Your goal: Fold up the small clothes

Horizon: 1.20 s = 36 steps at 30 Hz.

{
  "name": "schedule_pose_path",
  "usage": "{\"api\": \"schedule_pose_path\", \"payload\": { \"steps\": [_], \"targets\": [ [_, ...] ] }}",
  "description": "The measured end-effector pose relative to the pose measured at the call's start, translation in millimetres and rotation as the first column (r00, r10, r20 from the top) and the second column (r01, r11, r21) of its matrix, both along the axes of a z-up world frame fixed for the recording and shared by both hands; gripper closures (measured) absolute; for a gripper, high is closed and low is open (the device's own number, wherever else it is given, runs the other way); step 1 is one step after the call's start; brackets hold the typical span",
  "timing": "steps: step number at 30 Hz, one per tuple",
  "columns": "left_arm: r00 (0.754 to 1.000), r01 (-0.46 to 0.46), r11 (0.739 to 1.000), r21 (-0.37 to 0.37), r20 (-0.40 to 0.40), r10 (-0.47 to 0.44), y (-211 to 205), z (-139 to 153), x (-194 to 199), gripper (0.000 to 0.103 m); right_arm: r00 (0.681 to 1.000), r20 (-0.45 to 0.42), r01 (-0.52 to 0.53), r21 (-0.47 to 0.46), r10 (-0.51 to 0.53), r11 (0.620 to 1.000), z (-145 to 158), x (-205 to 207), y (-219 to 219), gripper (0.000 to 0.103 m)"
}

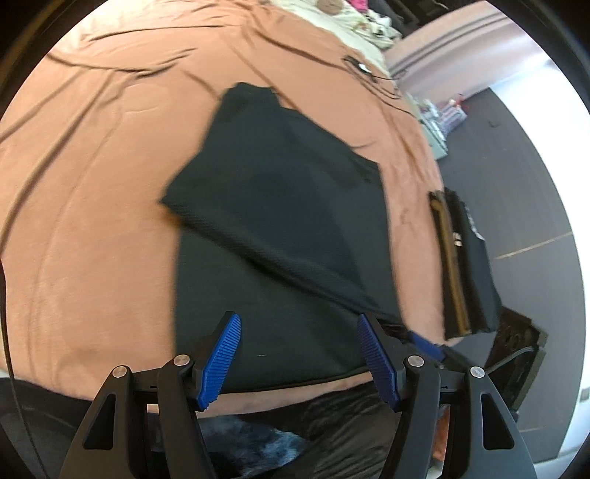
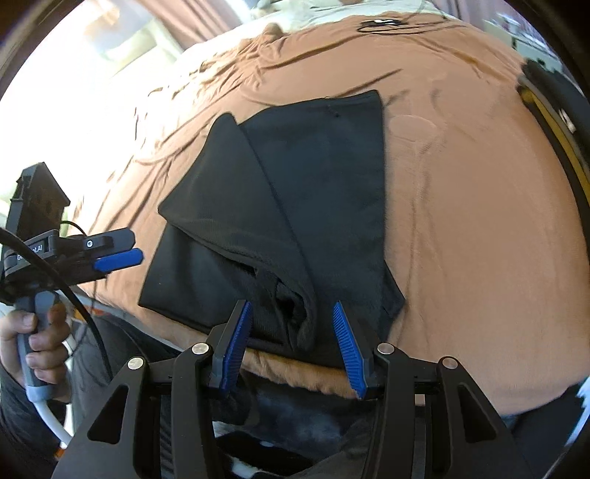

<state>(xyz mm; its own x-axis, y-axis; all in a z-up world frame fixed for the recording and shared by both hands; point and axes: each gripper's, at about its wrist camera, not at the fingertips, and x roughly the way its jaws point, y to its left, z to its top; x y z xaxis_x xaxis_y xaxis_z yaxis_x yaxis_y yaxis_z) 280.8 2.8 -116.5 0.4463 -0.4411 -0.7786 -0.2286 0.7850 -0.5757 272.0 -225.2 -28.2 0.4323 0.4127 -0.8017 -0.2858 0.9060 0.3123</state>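
The left gripper (image 1: 299,353) with blue ribbed pads is spread wide and holds nothing; the right gripper (image 2: 293,341) is likewise released, just above the near edge of the black knitted garment (image 2: 295,206); this garment lies partly folded on the wrinkled brown bedsheet (image 2: 461,206); far behind, a thin black cable (image 2: 383,25).

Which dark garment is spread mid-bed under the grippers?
The partly folded black garment on the brown bedspread; the other dark folded clothes sit stacked at the bed's edge.
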Motion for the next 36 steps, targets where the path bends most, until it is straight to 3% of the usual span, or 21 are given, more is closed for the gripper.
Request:
{"api": "schedule_pose_path", "payload": {
  "steps": [4, 7, 11, 15, 22, 27, 30, 36],
  "targets": [
    [0.999, -0.017, 0.998, 0.062, -0.031, 0.019, 9, -11, -5, 0.036, 1.0, 0.002, -0.028, -0.056, 0.028, 0.998, -3, 15, 16, 0.062],
    [0.998, -0.027, 0.994, 0.109, -0.044, 0.032, 12, -17, -7, 0.037, 1.0, 0.004, 0.003, -0.039, -0.003, 0.999, -4, 22, 12, 0.085],
    [0.997, -0.016, 0.993, 0.121, -0.072, 0.025, 16, -28, -9, 0.043, 0.998, -0.004, 0.069, 0.07, -0.069, 0.995, -6, 20, -13, 0.096],
    [0.995, -0.004, 0.99, 0.138, -0.097, 0.018, 11, -38, -8, 0.054, 0.996, -0.008, 0.088, 0.122, -0.088, 0.989, -8, 13, -28, 0.097],
    [0.995, -0.001, 0.984, 0.177, -0.099, 0.019, 9, -40, -11, 0.067, 0.993, -0.006, 0.12, 0.117, -0.12, 0.986, -9, 6, -41, 0.098],
    [0.995, -0.014, 0.987, 0.162, -0.092, 0.029, 17, -36, -12, 0.067, 0.992, -0.012, 0.125, 0.098, -0.125, 0.987, -9, 3, -44, 0.098],
    [0.997, -0.041, 0.993, 0.112, -0.057, 0.047, 22, -28, -11, 0.067, 0.99, -0.064, 0.125, 0.057, -0.122, 0.99, -16, 9, -38, 0.097],
    [0.999, -0.047, 0.999, 0.02, -0.008, 0.047, 30, -13, 8, 0.059, 0.992, -0.056, 0.113, 0.066, -0.109, 0.991, -13, 7, -36, 0.092]
  ]
}}
